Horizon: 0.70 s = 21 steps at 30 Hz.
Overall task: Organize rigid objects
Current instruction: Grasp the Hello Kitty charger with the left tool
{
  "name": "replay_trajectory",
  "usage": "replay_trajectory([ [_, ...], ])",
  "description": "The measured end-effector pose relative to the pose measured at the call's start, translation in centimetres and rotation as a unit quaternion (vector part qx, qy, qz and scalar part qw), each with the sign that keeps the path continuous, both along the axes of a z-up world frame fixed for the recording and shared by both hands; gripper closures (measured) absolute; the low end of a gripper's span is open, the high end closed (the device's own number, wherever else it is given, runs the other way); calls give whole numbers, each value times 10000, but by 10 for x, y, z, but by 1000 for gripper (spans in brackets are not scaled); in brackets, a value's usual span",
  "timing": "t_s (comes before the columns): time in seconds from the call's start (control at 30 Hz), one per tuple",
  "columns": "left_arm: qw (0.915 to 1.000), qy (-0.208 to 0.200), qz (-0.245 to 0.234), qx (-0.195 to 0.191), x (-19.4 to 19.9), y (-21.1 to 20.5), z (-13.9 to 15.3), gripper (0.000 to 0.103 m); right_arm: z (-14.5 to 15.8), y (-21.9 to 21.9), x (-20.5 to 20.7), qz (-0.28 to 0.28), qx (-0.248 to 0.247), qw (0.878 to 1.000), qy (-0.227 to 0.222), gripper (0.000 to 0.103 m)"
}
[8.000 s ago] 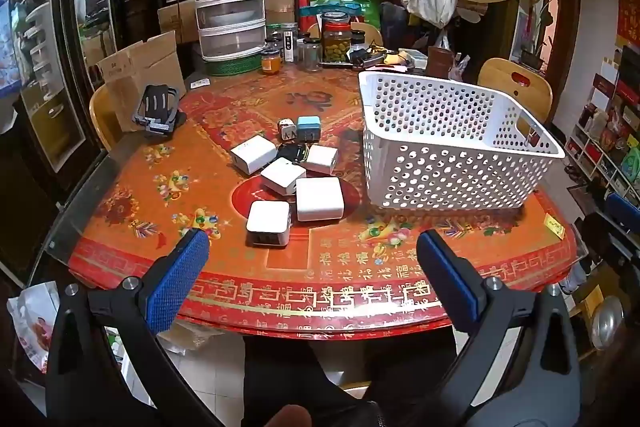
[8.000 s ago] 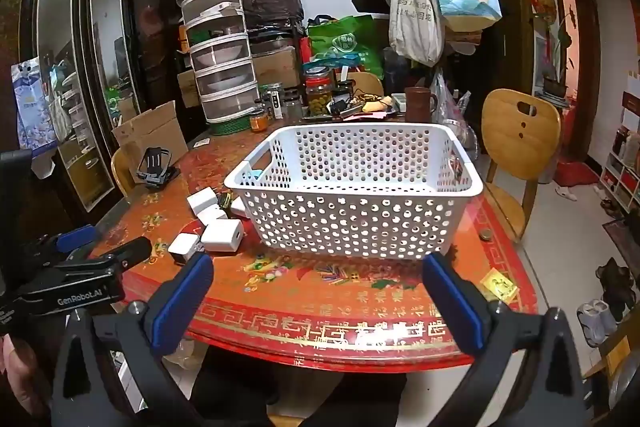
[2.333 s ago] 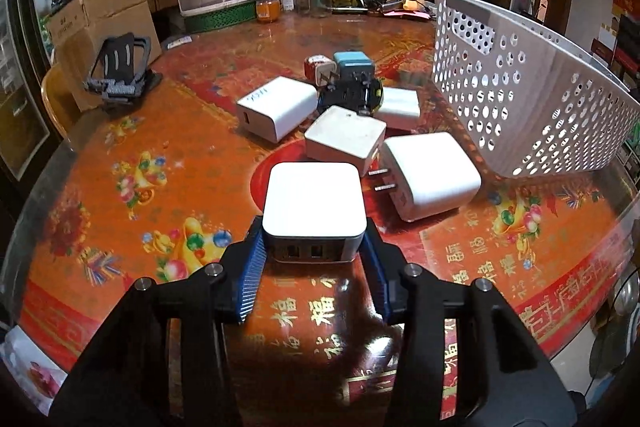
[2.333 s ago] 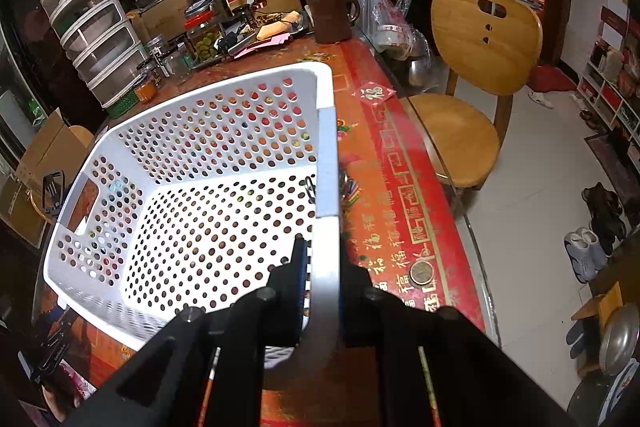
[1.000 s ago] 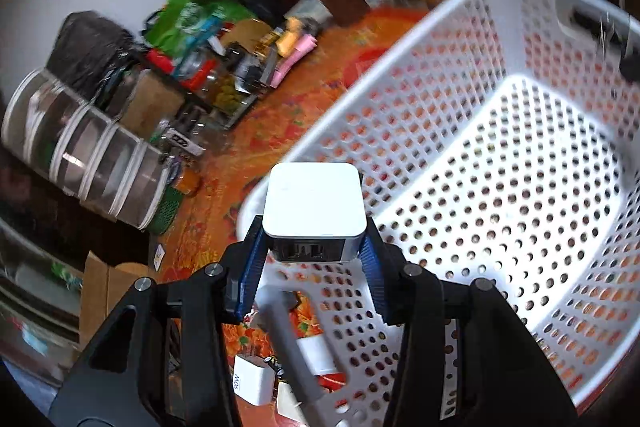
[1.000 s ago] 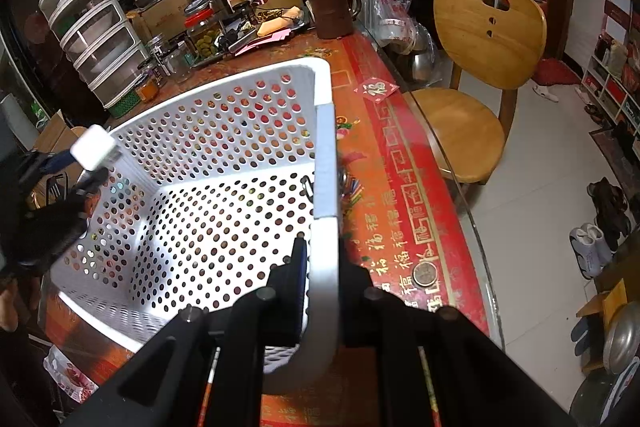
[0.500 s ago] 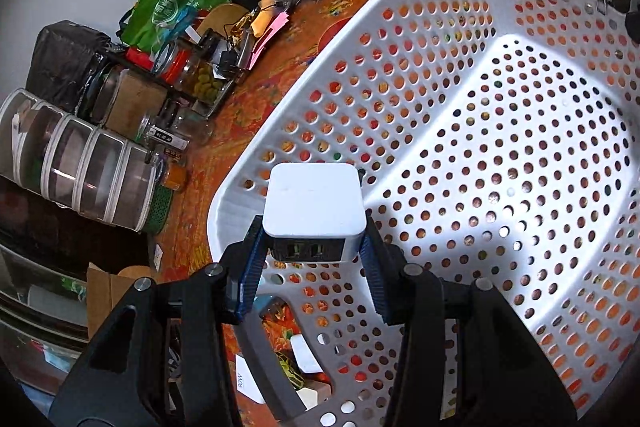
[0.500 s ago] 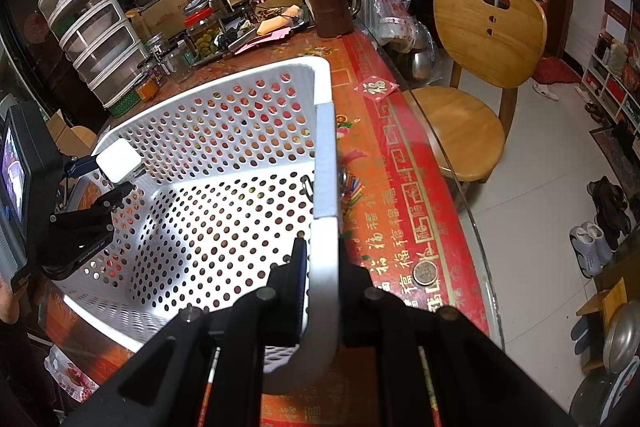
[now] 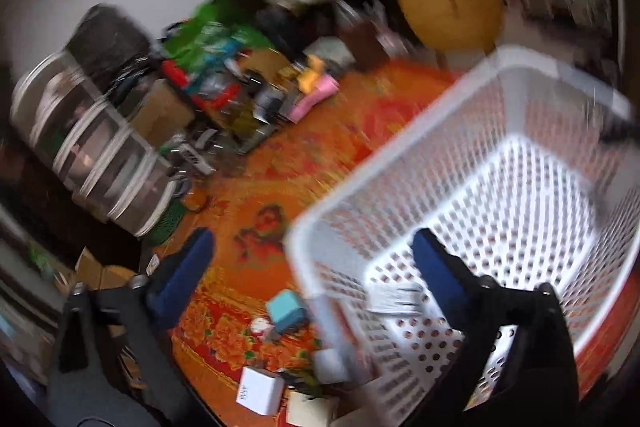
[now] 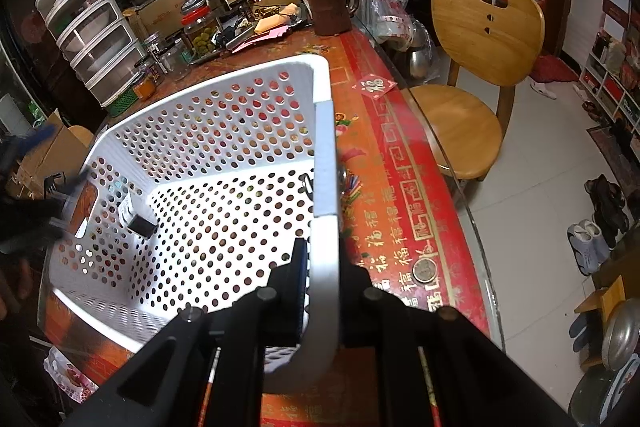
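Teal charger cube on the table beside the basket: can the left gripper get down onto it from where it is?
Probably yes. The left gripper is open and empty, the teal cube lies below it outside the basket. The basket wall stands close on one side, and blur hides the exact gap.

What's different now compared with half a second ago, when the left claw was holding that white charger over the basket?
The left gripper has opened and let go of the white charger, which now lies inside the basket against its far wall. The right gripper stays clamped on the basket's rim, and the other chargers remain on the table.
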<state>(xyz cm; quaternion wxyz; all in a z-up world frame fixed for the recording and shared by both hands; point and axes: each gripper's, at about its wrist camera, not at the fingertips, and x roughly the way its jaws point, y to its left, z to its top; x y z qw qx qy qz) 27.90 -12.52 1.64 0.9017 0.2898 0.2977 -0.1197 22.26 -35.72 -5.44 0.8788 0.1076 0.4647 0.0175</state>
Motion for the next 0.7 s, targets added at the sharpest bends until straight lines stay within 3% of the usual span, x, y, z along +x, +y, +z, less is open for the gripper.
replay_trajectory([
  [0.07,9996,-20,221,-147,6,30,16,0,0,1,-1,-5,-11,10000,-1,93],
  [0.17,9971,95,720,-234,25,78,18,0,0,2,-1,-9,-30,10000,13,93],
  [0.23,9923,358,1120,-389,43,113,4,1,0,1,-1,-7,-22,10000,8,93],
  [0.4,9722,1528,1681,-571,88,166,-78,1,0,1,-2,-7,-32,10000,13,93],
  [0.47,9615,1886,1837,-789,96,177,-102,13,1,2,-2,-7,-41,10000,18,93],
  [0.57,9456,2210,2080,-1169,104,188,-121,19,1,2,-2,-2,-56,10000,32,93],
  [0.7,9377,2408,2095,-1373,109,193,-131,19,1,2,-2,1,-55,10000,38,93],
])
